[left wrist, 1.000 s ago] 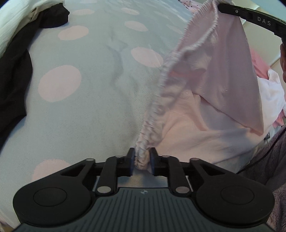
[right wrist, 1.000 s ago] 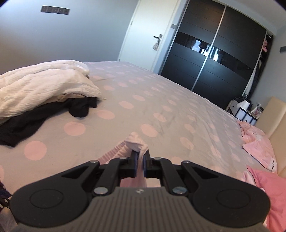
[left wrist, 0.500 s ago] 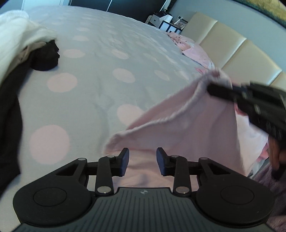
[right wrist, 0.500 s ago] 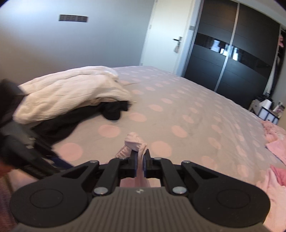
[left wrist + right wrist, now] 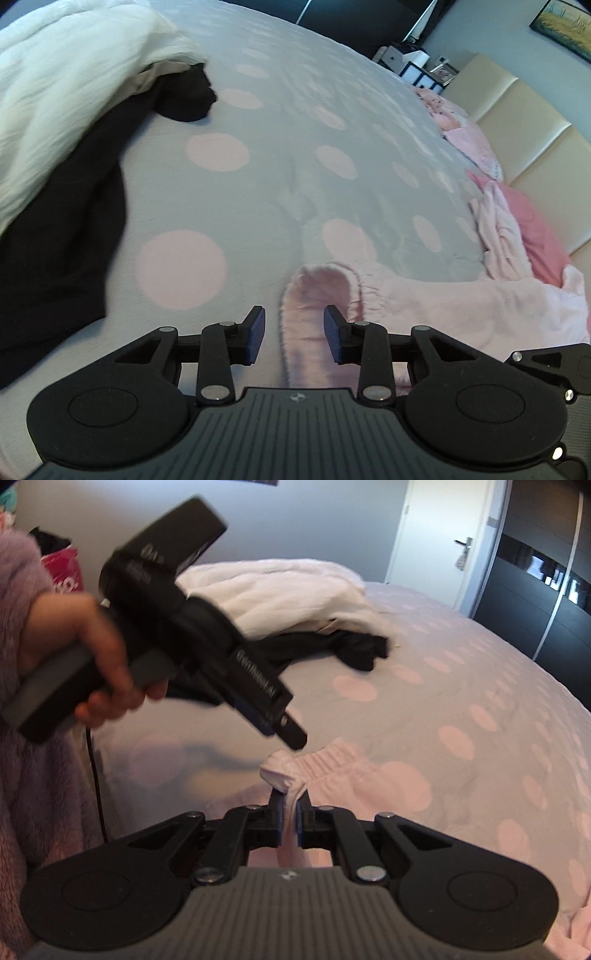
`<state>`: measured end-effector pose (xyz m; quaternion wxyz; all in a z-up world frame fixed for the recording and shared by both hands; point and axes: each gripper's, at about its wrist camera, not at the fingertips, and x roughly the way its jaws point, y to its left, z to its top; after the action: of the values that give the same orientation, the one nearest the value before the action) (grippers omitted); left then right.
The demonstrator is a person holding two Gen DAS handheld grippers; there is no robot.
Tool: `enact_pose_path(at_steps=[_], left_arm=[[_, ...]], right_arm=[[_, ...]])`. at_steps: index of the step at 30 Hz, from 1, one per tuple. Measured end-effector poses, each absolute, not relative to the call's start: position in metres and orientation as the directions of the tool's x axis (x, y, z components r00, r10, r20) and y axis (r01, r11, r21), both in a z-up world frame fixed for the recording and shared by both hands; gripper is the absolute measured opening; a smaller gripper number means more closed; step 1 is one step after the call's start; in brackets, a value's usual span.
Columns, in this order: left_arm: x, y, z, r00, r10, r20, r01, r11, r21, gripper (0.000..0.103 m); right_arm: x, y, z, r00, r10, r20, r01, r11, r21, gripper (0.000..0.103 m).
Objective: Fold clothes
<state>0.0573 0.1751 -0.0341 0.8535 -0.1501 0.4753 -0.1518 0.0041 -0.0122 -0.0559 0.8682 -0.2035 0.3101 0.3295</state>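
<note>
Pale pink garment [image 5: 424, 306], gathered elastic hem showing, lies rumpled on the dotted bedspread [image 5: 277, 177]. Right gripper [image 5: 290, 821] pinches a bunched corner. Left gripper [image 5: 294, 334] jaws opening above the fabric, pads clear of it.

The spotted bedspread [image 5: 280, 192] is viewed closely from above by both wrist cameras, angled downward; the white bedding pile [image 5: 280, 590] beyond it is shared.
</note>
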Motion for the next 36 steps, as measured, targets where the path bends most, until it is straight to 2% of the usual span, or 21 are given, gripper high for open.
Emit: enact_pose_path(at_steps=[1, 9, 12, 16, 18, 20, 21, 22, 24, 26, 29, 33, 36], left_arm=[[0.055, 0.175, -0.034, 0.499, -0.401, -0.768, 0.118, 0.910, -0.398, 0.045], [0.045, 0.172, -0.044, 0.435, -0.462, -0.773, 0.131, 0.882, -0.453, 0.055], [0.046, 0.161, -0.056, 0.380, -0.455, -0.805, 0.144, 0.889, -0.434, 0.056], [0.045, 0.149, -0.070, 0.332, -0.420, -0.845, 0.165, 0.907, -0.386, 0.056], [0.045, 0.147, -0.071, 0.334, -0.413, -0.847, 0.168, 0.911, -0.378, 0.057], [0.044, 0.147, -0.071, 0.336, -0.412, -0.847, 0.165, 0.911, -0.378, 0.056], [0.043, 0.146, -0.071, 0.338, -0.407, -0.848, 0.167, 0.913, -0.371, 0.057], [0.042, 0.144, -0.071, 0.340, -0.399, -0.852, 0.174, 0.917, -0.360, 0.056], [0.040, 0.136, -0.071, 0.344, -0.373, -0.862, 0.201, 0.926, -0.320, 0.055], [0.038, 0.127, -0.070, 0.349, -0.350, -0.869, 0.237, 0.930, -0.280, 0.038], [0.035, 0.114, -0.068, 0.355, -0.321, -0.878, 0.283, 0.932, -0.227, 0.026], [0.039, 0.104, -0.064, 0.329, -0.280, -0.902, 0.279, 0.941, -0.190, 0.023], [0.045, 0.100, -0.063, 0.302, -0.253, -0.919, 0.260, 0.949, -0.176, 0.023]], right_arm=[[0.002, -0.009, -0.061, 0.582, 0.447, -0.679, -0.708, 0.690, -0.153, 0.008], [-0.004, 0.013, -0.092, 0.562, 0.414, -0.716, -0.747, 0.626, -0.223, 0.008], [-0.004, 0.018, -0.102, 0.553, 0.406, -0.728, -0.756, 0.610, -0.235, 0.009], [-0.007, 0.021, -0.113, 0.535, 0.404, -0.741, -0.773, 0.588, -0.238, 0.024], [-0.011, 0.020, -0.111, 0.532, 0.407, -0.742, -0.783, 0.570, -0.249, 0.025], [-0.015, 0.014, -0.104, 0.532, 0.407, -0.742, -0.788, 0.558, -0.259, 0.033], [-0.017, 0.010, -0.099, 0.533, 0.405, -0.743, -0.787, 0.559, -0.260, 0.043], [-0.018, 0.004, -0.094, 0.535, 0.401, -0.743, -0.785, 0.561, -0.262, 0.047], [-0.020, -0.010, -0.085, 0.545, 0.386, -0.744, -0.776, 0.570, -0.272, 0.047], [-0.020, -0.028, -0.075, 0.563, 0.365, -0.742, -0.757, 0.589, -0.285, 0.047], [-0.018, -0.060, -0.058, 0.603, 0.321, -0.731, -0.716, 0.622, -0.317, 0.047], [-0.010, -0.131, -0.032, 0.667, 0.212, -0.715, -0.601, 0.719, -0.348, 0.047], [0.000, -0.210, -0.018, 0.686, 0.081, -0.723, -0.440, 0.837, -0.324, 0.047]])
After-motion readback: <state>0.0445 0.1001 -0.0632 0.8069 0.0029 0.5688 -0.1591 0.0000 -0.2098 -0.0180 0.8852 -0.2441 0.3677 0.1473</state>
